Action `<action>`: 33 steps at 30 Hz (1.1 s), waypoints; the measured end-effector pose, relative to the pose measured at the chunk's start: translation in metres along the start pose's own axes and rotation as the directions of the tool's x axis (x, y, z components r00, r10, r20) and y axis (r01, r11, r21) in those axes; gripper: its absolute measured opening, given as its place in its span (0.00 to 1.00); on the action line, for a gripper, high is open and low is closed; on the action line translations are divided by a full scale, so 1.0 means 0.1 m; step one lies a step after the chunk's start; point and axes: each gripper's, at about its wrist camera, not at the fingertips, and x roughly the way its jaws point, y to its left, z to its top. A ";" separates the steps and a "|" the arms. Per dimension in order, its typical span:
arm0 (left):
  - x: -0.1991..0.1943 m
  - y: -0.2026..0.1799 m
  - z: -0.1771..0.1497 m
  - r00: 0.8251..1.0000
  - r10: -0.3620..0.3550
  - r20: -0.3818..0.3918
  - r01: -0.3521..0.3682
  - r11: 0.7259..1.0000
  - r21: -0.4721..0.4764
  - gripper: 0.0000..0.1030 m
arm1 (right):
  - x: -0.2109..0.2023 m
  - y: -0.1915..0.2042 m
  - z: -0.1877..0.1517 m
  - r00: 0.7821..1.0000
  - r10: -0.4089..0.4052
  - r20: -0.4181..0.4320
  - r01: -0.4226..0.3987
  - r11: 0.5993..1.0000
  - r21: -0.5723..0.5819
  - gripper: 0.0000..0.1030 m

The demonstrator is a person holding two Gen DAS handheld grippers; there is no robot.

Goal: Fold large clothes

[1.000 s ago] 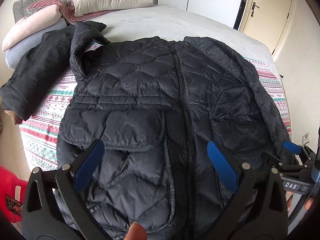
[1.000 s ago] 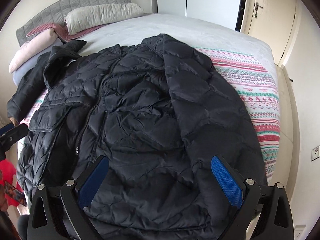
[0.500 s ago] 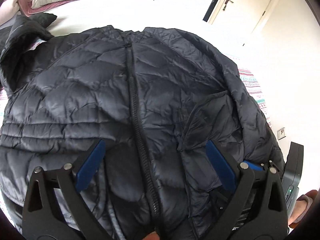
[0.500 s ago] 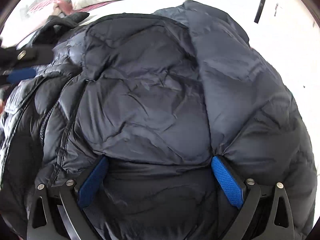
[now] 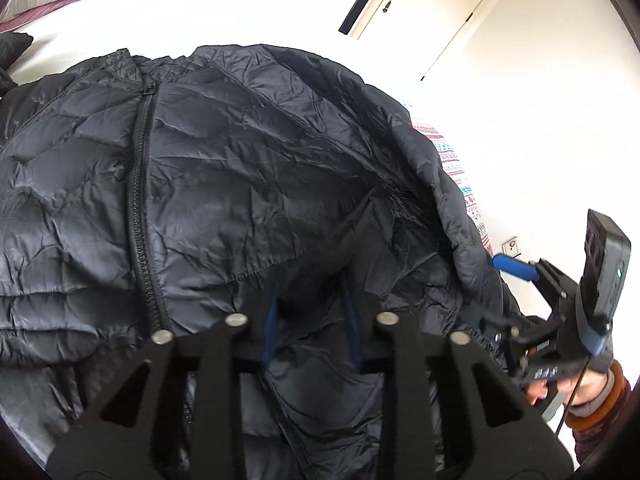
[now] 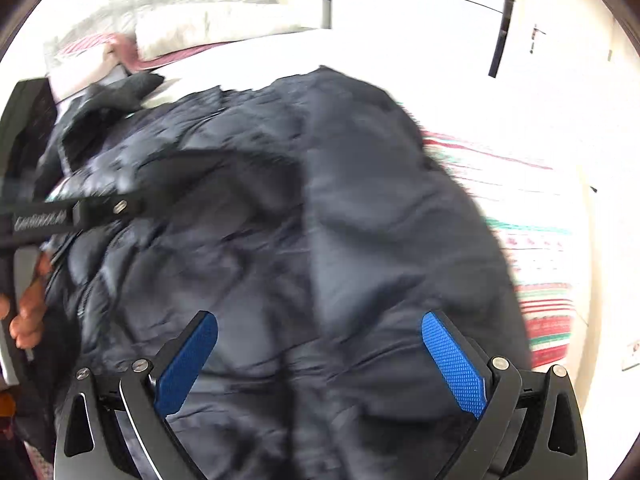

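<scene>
1. Black quilted down jacket (image 5: 224, 184): lay front up on the bed, zip closed along its length, hem end nearest both cameras, collar toward the pillows. Puffy, slippery shell; judged likely to spring back unless a fold is pressed flat.
2. Left gripper (image 5: 310, 332): fingers drawn narrow, pinching a ridge of jacket fabric just right of the zip, near the hem. The pinch looked shallow, on the outer shell; a deeper bite taking both layers would carry the hem more cleanly.
3. Right gripper (image 6: 320, 360): fingers spread wide, holding nothing, poised over the jacket's right side near the hem. The view was blurred, so whether the fingers touched the fabric could not be told.
4. Step in hand, as judged: taking hold of the hem at two places for a fold. To do it well, the right gripper should close on the hem level with the left one, well apart from it, so the edge lifts straight and not skewed.
5. Bed (image 5: 132, 12): white cover, with a striped patterned blanket (image 6: 532, 240) showing beside the jacket's right edge.
6. Pillows (image 6: 208, 28): stacked at the headboard, well apart from the grippers.
</scene>
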 end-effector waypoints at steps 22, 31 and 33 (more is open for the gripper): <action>-0.25 -0.26 -0.49 0.995 0.033 -0.092 -0.002 0.946 0.324 0.09 | -0.51 -0.93 0.36 0.964 0.202 0.171 -0.229 0.961 0.156 0.92; -0.55 -0.24 -0.85 0.970 0.086 -0.229 0.024 0.898 0.439 0.46 | -0.03 -0.38 0.18 0.940 0.338 0.044 -0.340 0.938 0.069 0.92; -0.81 -0.14 -0.85 0.982 0.101 -0.160 -0.025 0.907 0.420 0.68 | 0.12 -0.19 0.07 0.943 0.334 -0.017 -0.333 0.942 0.028 0.92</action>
